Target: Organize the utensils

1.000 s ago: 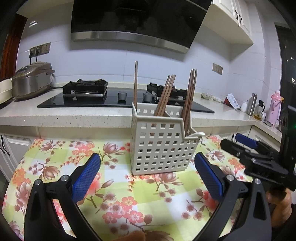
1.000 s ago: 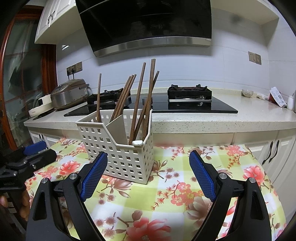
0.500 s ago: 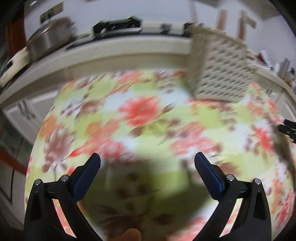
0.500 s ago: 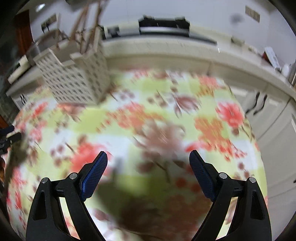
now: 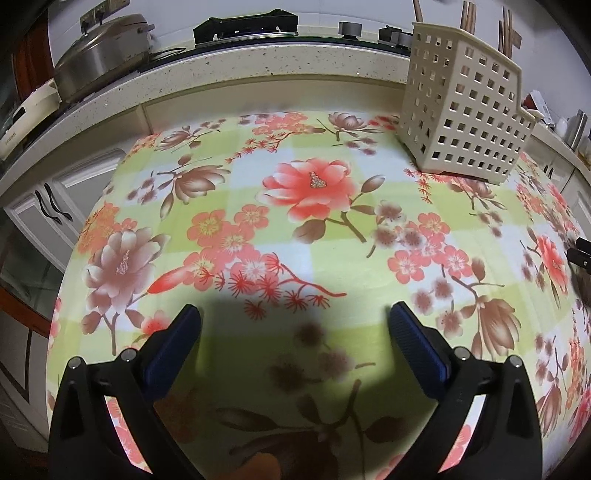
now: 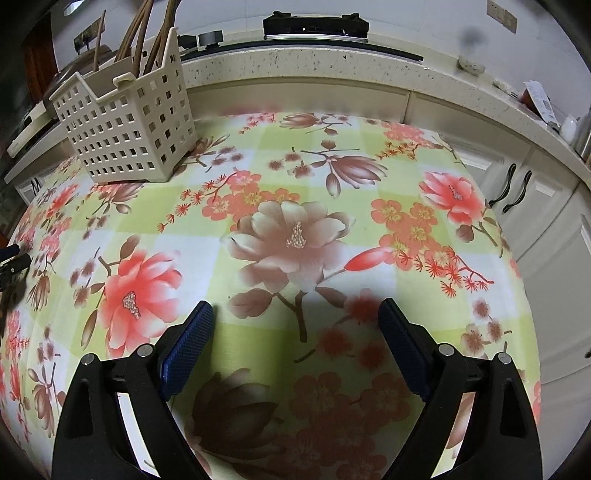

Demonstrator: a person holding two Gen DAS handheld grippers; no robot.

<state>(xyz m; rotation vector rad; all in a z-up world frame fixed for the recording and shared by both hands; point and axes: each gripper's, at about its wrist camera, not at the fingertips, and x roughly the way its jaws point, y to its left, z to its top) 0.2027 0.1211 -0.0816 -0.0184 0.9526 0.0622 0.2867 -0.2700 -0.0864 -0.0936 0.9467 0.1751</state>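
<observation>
A cream perforated utensil basket (image 5: 465, 118) stands on the floral tablecloth (image 5: 295, 229) at the table's far side; in the right wrist view the basket (image 6: 125, 122) is at the upper left. Several brown wooden chopsticks (image 6: 138, 35) stand upright in it; only the tips of the chopsticks (image 5: 469, 18) show in the left wrist view. My left gripper (image 5: 293, 317) hangs open over bare cloth, tilted downward, nothing between its blue pads. My right gripper (image 6: 295, 312) is likewise open and holds nothing. The basket lies well ahead of both.
Behind the table runs a speckled counter (image 5: 258, 62) with a gas hob (image 6: 316, 24) and a rice cooker (image 5: 99, 48). White cabinet doors (image 6: 524, 192) stand below it. Bottles and packets (image 6: 546, 107) sit at the counter's right. The other gripper's tip (image 6: 13, 258) shows at the left edge.
Both grippers have tipped down from facing the basket and counter to looking at the tablecloth. The basket has slid to the upper corner of each view. Jaws stay wide.
</observation>
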